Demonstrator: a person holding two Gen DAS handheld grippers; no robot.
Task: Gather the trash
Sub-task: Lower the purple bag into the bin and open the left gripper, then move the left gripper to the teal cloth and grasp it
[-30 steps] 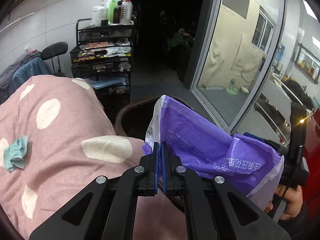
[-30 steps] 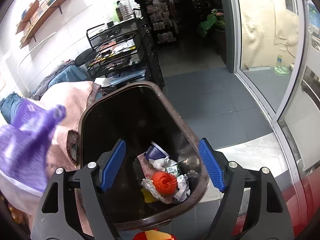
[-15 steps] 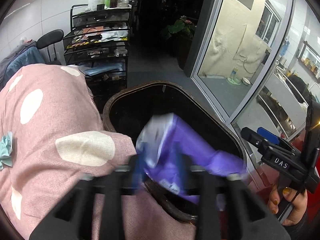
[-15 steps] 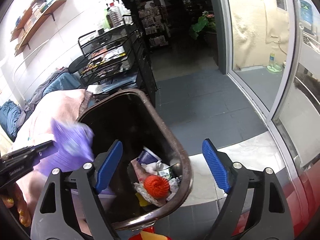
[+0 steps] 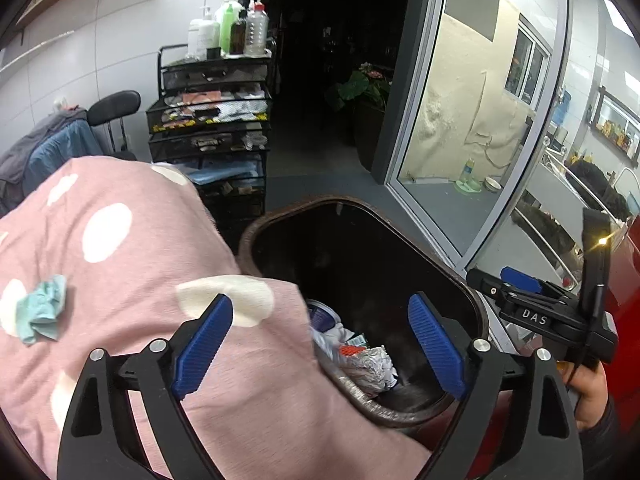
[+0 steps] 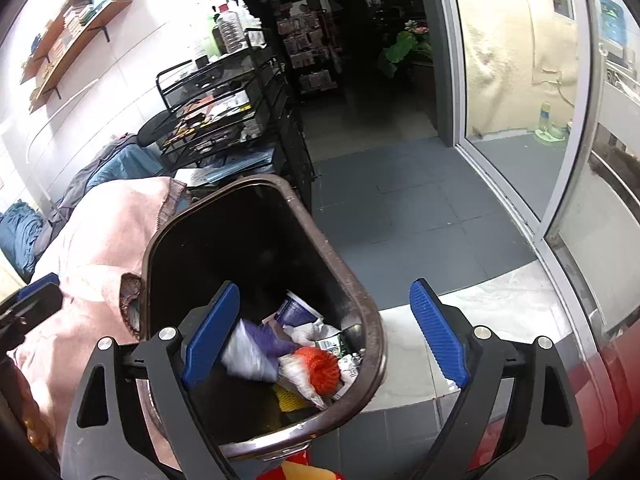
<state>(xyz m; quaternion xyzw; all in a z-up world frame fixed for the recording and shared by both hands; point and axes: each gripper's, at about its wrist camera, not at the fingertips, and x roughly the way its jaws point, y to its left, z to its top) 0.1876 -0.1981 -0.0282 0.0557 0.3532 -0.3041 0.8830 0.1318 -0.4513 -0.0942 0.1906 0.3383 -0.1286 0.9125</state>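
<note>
A dark brown bin (image 5: 280, 220) stands beside a pink, white-dotted blanket (image 5: 120, 240). My left gripper (image 5: 320, 346) hovers over the bin's near edge, its jaws opening with nothing between them. The purple plastic bag (image 6: 256, 346) lies loose inside the bin (image 6: 374, 320) on other trash: an orange mesh ball (image 6: 320, 366), a cup and crumpled foil (image 5: 372, 364). My right gripper (image 6: 326, 336) hangs over the bin from the other side, its jaws still opening and empty. A crumpled teal tissue (image 5: 40, 314) rests on the blanket to the left.
A black wire rack (image 5: 212, 128) with bottles on top stands behind the bin, next to a chair draped with clothes (image 5: 52, 148). A glass sliding door (image 5: 472, 128) runs along the right. Grey floor tiles (image 6: 400, 216) lie beyond the bin. A hand (image 5: 592, 396) holds the right gripper.
My left gripper, shut on the purple bag a second ago, has opened wide, and the bag has dropped into the bin. The right gripper's jaws have spread slightly wider.
</note>
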